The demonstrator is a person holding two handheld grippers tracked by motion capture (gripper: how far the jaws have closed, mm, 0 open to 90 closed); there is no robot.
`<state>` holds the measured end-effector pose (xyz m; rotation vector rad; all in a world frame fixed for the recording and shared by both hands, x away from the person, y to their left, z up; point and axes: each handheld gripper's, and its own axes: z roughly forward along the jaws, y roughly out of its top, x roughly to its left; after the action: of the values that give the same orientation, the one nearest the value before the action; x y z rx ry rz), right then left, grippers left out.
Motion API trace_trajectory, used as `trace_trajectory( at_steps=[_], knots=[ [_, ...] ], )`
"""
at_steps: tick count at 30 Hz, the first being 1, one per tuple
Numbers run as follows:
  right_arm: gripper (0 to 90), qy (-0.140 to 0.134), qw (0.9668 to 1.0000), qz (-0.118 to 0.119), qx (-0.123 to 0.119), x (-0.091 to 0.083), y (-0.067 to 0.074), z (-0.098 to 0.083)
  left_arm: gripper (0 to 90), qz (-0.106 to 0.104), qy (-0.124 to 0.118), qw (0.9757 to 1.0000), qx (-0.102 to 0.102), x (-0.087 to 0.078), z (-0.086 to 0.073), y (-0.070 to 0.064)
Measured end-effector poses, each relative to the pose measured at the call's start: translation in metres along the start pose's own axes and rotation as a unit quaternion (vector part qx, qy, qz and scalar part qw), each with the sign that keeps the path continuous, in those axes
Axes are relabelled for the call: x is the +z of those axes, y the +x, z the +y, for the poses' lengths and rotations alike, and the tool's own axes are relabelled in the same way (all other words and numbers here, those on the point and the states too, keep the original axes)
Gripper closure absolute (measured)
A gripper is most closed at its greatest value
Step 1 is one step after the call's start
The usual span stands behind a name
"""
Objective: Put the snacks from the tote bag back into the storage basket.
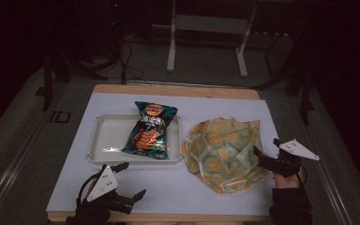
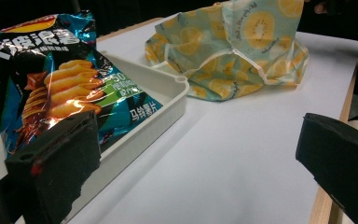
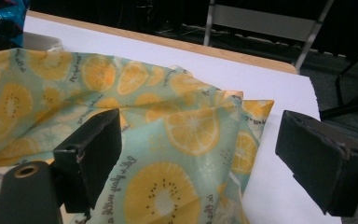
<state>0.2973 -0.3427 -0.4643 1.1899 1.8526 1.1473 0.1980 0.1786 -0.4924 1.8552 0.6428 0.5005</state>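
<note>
Your right gripper [image 1: 265,151] is hovering at the near right edge of the fruit-print cloth bag [image 1: 223,151], with its jaws spread wide and nothing pinched between them; in the right gripper view the right gripper [image 3: 193,154] is straddling the bag [image 3: 135,140], one jaw lying over the fabric and the other sitting out over the bare white mat [image 3: 279,196] beside the bag's corner (whether the jaw on the fabric is actually touching it, you cannot tell from here). The bag is lying crumpled and mostly flat on the mat, spreading away from that claw toward the far side and toward your other hand. Your left gripper [image 1: 133,180] is resting low near the table's front edge, also gaping open and holding nothing. Just ahead of it the white tray [image 1: 104,140] is sitting, and the chip packet [image 1: 150,130] is lying in the tray's right part, its top leaning over the far rim. In the left gripper view the left gripper [image 2: 191,154] is framing bare mat, with the chip packet [image 2: 58,93] just beyond one jaw, the tray [image 2: 168,93] under it, and the bag [image 2: 233,51] farther off, apart from the tray's corner.
</note>
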Motion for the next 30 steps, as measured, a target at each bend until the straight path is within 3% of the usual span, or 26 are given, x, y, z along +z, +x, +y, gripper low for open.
trace_trajectory(
  at_steps=[14, 30],
  knots=[
    [14.2, -0.006, 0.9998, -0.016, -0.009, -0.0010, 0.0002, -0.0031, 0.4, 0.003, -0.002, 1.0000, -0.003, -0.0011, 0.0001, 0.0002],
    [14.3, -0.001, 1.0000, -0.007, -0.003, 0.0023, -0.0034, -0.0066, 0.4, 0.001, -0.001, 1.0000, -0.003, -0.0005, 0.0001, 0.0004]
  ],
)
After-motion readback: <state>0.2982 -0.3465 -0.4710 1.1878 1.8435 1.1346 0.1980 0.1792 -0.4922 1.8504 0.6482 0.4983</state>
